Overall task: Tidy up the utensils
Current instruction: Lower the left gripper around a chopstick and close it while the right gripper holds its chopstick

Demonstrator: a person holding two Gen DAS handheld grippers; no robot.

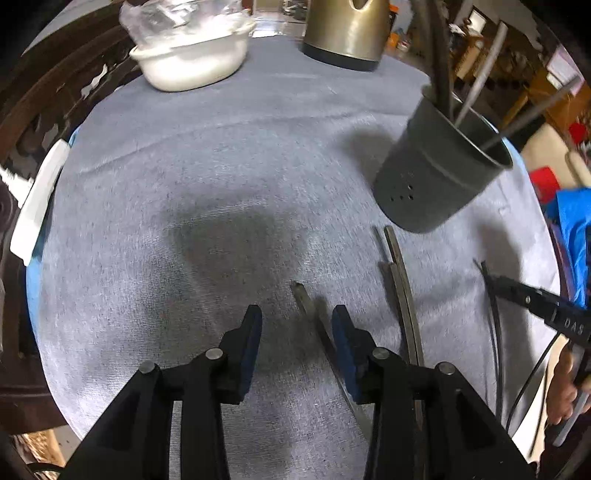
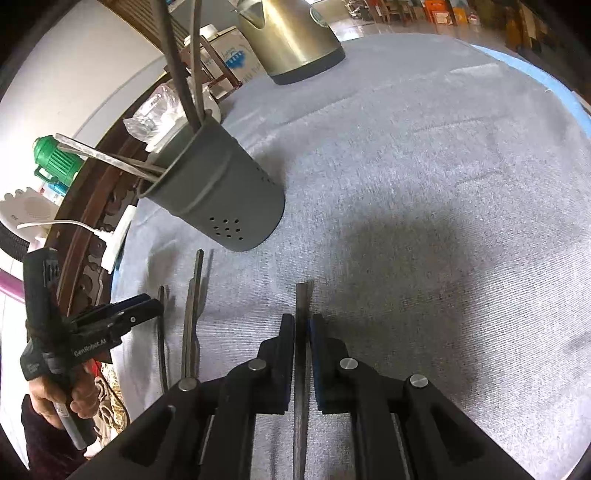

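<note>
A dark grey utensil holder with several utensils in it stands on the grey cloth; it also shows in the right wrist view. Loose metal utensils lie on the cloth in front of it. My left gripper is open, low over the cloth, with one utensil handle lying by its right finger. My right gripper is closed around a dark utensil handle that runs straight between its fingers. The right gripper also shows in the left view, and the left gripper in the right view.
A brass-coloured kettle stands at the back of the round table. A white bowl with plastic wrap is at the back left. A white power strip lies at the left edge.
</note>
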